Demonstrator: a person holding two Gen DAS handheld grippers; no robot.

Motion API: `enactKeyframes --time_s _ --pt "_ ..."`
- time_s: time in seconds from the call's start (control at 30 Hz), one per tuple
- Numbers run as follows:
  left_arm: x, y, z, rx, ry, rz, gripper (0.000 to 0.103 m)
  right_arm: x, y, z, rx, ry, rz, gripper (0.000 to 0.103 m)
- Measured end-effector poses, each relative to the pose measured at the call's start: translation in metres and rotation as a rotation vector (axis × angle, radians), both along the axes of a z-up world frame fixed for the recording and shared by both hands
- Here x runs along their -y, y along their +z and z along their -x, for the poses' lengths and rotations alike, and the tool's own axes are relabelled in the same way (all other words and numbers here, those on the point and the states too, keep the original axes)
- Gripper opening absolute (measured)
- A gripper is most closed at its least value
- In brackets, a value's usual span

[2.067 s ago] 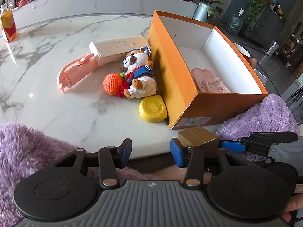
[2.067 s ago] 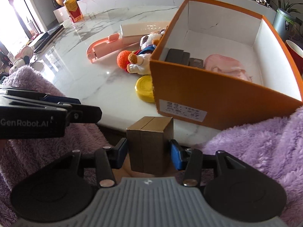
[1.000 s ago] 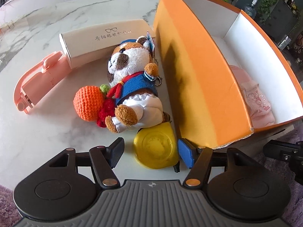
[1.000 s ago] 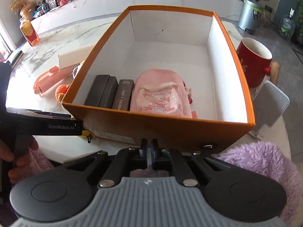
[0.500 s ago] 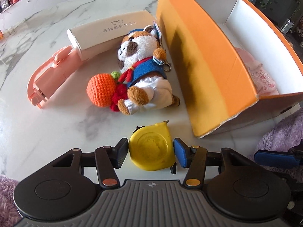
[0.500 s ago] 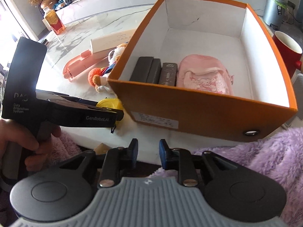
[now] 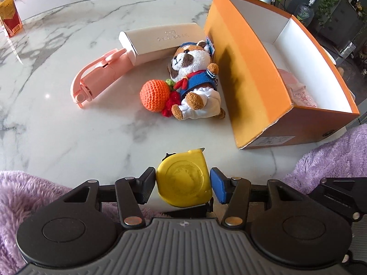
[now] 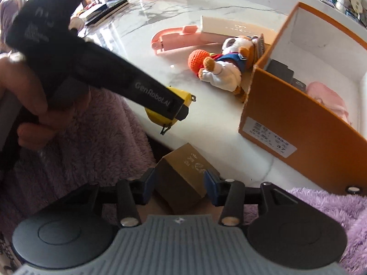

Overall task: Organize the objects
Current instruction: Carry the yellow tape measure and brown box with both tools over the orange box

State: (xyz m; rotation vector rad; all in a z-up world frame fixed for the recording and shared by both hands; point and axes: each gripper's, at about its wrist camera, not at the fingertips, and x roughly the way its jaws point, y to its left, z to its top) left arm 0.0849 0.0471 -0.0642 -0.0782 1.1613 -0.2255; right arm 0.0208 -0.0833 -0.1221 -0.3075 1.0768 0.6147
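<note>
A: Left tongs (image 7: 183, 189) — state?

B: You have them clamped on the round yellow tape measure (image 7: 184, 180), one pad on each side of its casing. Your hand (image 8: 43, 96) grips the handle at the left of the right wrist view, and there the tape measure hangs over the near edge of the white marble tabletop (image 7: 68, 126).

A: Right tongs (image 8: 177, 186)?

B: Jaws half wide; they have just been opening. The small gold cardboard box (image 8: 183, 174) sits tilted between them, below the tabletop edge. Whether the pads touch it, you cannot tell; the frame is blurred there.

A: What lies beyond your left tongs?

B: Straight ahead, well apart: the plush dog in blue overalls (image 7: 195, 84), lying on its side, with the orange crocheted ball (image 7: 154, 95) touching its left flank. Further ahead and left, the pink plastic handle-shaped case (image 7: 96, 78), its far end against the cream rectangular glasses case (image 7: 160, 41).

A: And the container?

B: The open orange cardboard box (image 7: 247, 75) stands ahead and right of your left tongs, the plush dog just beside its long wall. From the right tongs' camera, inside it: dark flat boxes (image 8: 281, 70) against the near-left wall, and a pink soft pouch (image 8: 325, 98) beside them.
</note>
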Motion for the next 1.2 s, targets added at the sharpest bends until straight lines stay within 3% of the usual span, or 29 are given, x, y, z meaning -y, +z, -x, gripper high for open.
enactKeyframes --time_s 0.23,0.47,0.63,0.87,1.07,1.2 --pt "-0.005 0.018 -0.002 0.037 0.028 0.030 0.061 -0.027 -0.019 0.019 0.112 0.173 0.209 0.060" --pt "-0.009 0.028 0.007 0.061 0.026 0.044 0.061 -0.038 -0.024 0.026 0.184 0.227 0.269 0.057" --pt "-0.009 0.039 0.010 0.066 0.023 0.117 0.061 -0.013 -0.006 0.011 0.123 0.076 0.141 0.054" --pt "0.010 0.075 0.007 0.138 -0.038 0.216 0.061 0.051 0.063 0.001 0.056 -0.164 -0.117 0.052" --pt "0.043 0.101 -0.015 0.202 -0.131 0.268 0.061 0.110 0.119 -0.009 0.137 -0.327 -0.198 0.052" --pt "0.071 0.101 -0.040 0.209 -0.181 0.275 0.061 0.152 0.136 -0.034 0.171 -0.506 -0.216 0.052"
